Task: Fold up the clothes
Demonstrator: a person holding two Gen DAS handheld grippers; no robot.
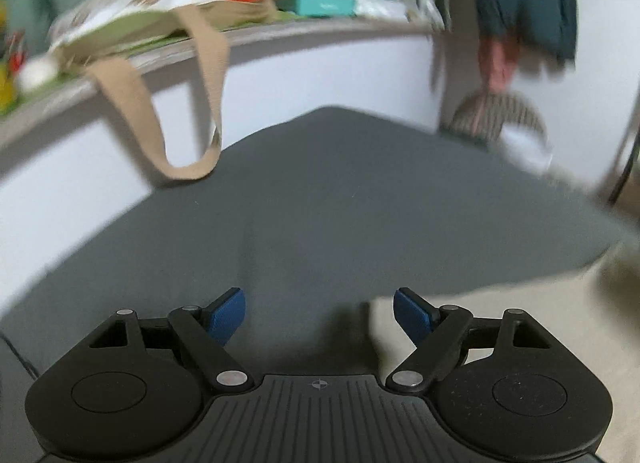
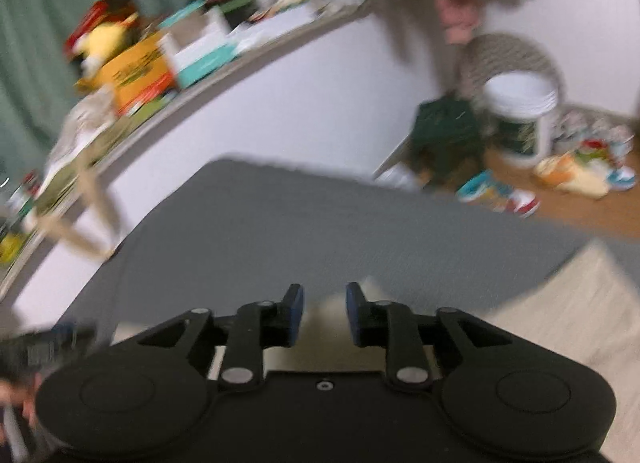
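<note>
Grey bedding (image 1: 340, 199) fills most of what we see from both wrists, a smooth dark sheet that runs out to a rounded far corner at twelve o'clock in the left wrist view. Our left gripper (image 1: 320, 315) stands wide apart, its blue pads (image 1: 226, 317) empty, hovering over the sheet. At four o'clock from it lies the cream garment (image 1: 500, 343), its near corner edge falling just beside the right-hand pad; we cannot tell whether pad and cloth touch.

Our right gripper (image 2: 324, 313) has its jaws at a narrow gap, with cream cloth (image 2: 560, 315) showing between and beneath the fingers; whether it pinches the fabric we cannot tell through the blur. That cloth spreads away to three and four o'clock, its far edge slanting across the grey.

Beyond the sheet's far edge rises a white wall panel (image 1: 300, 75) topped by a cluttered shelf (image 1: 280, 29), from eleven to one o'clock. A tan bag strap (image 1: 160, 131) hangs from the shelf at ten o'clock, its loop just reaching the sheet's edge. At two o'clock in the right wrist view, wooden floor (image 2: 580, 207) holds a white tub (image 2: 520, 115) and scattered bright items. Open grey sheet lies ahead of both tools up to the far corner.
</note>
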